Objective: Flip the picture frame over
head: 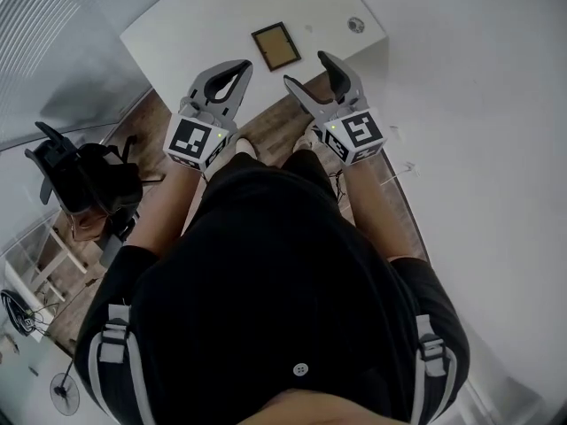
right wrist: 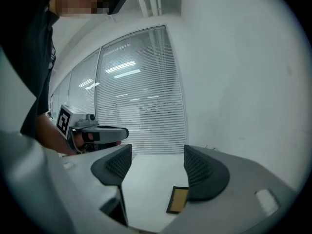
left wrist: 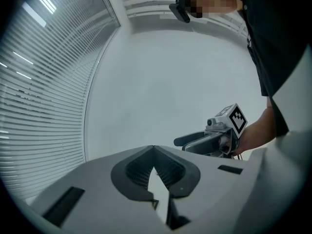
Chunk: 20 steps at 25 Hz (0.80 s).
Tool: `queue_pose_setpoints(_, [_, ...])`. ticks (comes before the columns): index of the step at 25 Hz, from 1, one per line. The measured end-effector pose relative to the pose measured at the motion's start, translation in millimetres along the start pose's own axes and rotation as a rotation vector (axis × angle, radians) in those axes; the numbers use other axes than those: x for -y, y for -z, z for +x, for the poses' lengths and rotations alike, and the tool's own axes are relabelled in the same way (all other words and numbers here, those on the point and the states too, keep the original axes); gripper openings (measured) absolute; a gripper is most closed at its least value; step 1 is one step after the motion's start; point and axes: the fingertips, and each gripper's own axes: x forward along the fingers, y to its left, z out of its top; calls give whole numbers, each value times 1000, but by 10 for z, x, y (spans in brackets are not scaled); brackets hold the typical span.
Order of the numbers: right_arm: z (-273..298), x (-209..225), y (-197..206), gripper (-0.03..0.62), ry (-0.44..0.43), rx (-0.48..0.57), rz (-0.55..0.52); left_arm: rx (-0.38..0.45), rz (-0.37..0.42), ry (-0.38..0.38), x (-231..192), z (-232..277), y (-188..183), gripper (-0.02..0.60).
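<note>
We find the picture frame (head: 275,46) lying flat on the white table (head: 195,25) in the upper centre of the head view. It has a dark border around a brownish panel.

The left gripper (head: 245,64) sits just below and left of the frame in the picture. Its jaws are closed tip to tip with nothing between them, which its own view confirms (left wrist: 154,149).

The right gripper (head: 306,67) sits just below and right of the frame. Its jaws stand well apart and are empty. In the right gripper view (right wrist: 156,167) the frame (right wrist: 178,199) appears low in the picture, partly behind the right-hand jaw, resting on the table (right wrist: 146,179). Neither gripper touches the frame.

A small round item (head: 356,25) lies on the table in the upper right of the head view. A black chair (head: 80,180) stands at the left edge.
</note>
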Motion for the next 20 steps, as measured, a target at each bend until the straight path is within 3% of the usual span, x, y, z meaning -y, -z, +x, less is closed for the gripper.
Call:
queue_pose_setpoints(11, [599,738,-56,331,-260,-59,-33,-2,-21,-260,-294,628,-111,5])
queue_pose_setpoints(16, [810,964,239,331,-358,-146,-19,-27,-63,-382,-323,812,12,5])
queue_pose_setpoints(20, [978,1056,568,331,-390,-226,-12,-46,-96,-474,-326,846,126,5])
